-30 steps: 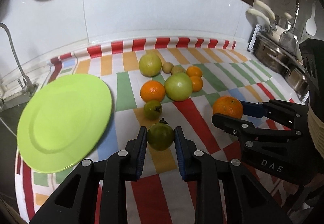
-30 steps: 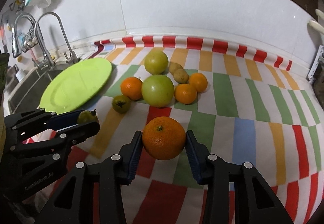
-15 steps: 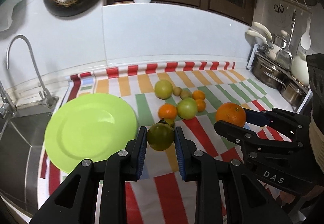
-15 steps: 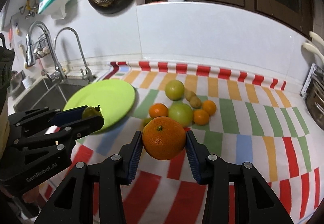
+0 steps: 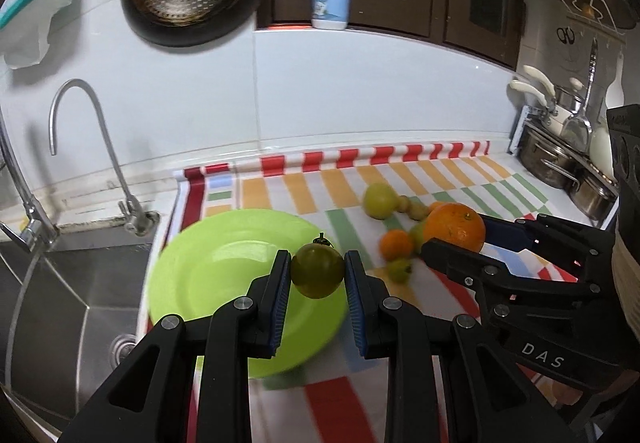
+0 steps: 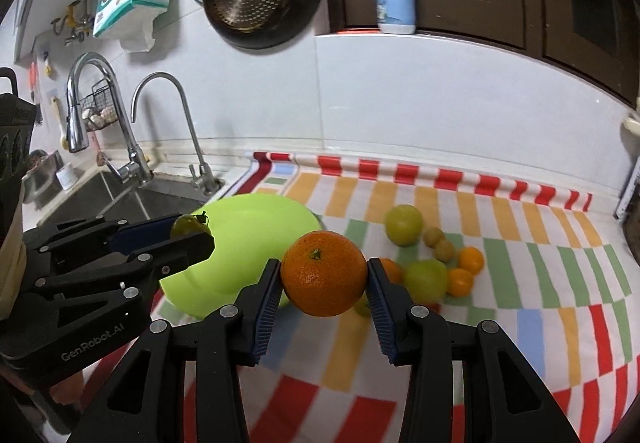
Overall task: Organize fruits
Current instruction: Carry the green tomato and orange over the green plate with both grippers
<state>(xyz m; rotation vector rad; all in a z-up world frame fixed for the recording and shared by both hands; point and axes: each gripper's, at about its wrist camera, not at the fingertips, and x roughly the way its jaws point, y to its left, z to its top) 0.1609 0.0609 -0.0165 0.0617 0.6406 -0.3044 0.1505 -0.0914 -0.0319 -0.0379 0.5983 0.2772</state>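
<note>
Fruit was in both of my grippers at this moment, and none of it had reached the plate. My left gripper (image 5: 318, 275) was clamped on a dark green fruit (image 5: 317, 270) with a small stem, held in the air over the near right part of the lime-green plate (image 5: 224, 267). My right gripper (image 6: 323, 275) was closed on a large orange (image 6: 323, 273), lifted clear of the striped cloth (image 6: 520, 283) and hanging just right of the plate.

The plate itself looked bare in both views, so I judged the sorting barely begun. Left on the cloth, well apart from the plate, was a loose cluster: two pale green fruits (image 6: 403, 224), several small oranges (image 6: 470, 259), two little brownish ones (image 6: 433, 237) and a small green one (image 5: 399, 269) nearest the plate. Blur made an exact count unsafe.

By my reckoning, the two held fruits needed setting down on the plate without rolling off its shallow rim toward the sink (image 5: 72, 283) beside it, and then the rest of the cluster wanted fetching.
</note>
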